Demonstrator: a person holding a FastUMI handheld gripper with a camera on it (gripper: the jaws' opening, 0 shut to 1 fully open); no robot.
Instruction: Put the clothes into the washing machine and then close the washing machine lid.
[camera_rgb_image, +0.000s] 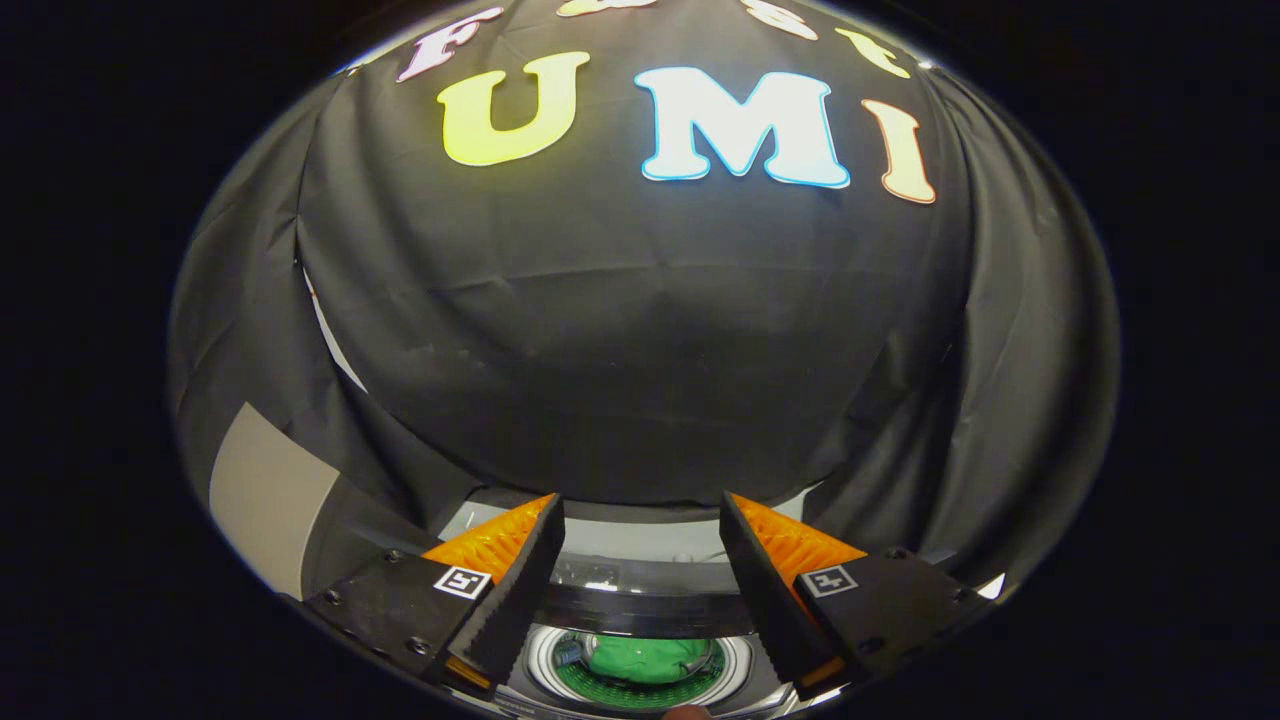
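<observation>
The gripper (640, 520) hangs above a top-loading washing machine (640, 600), its fingers spread wide and holding nothing, likely because the load is already dropped. Between and below them, green clothes (645, 660) lie inside the round drum (640, 690). The lid seems not yet closed.

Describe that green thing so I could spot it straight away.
Find the washing machine low against the black cloth wall. Between the open gripper fingers lies its round drum; the green clothes bunched inside are the one bright lump there.
</observation>
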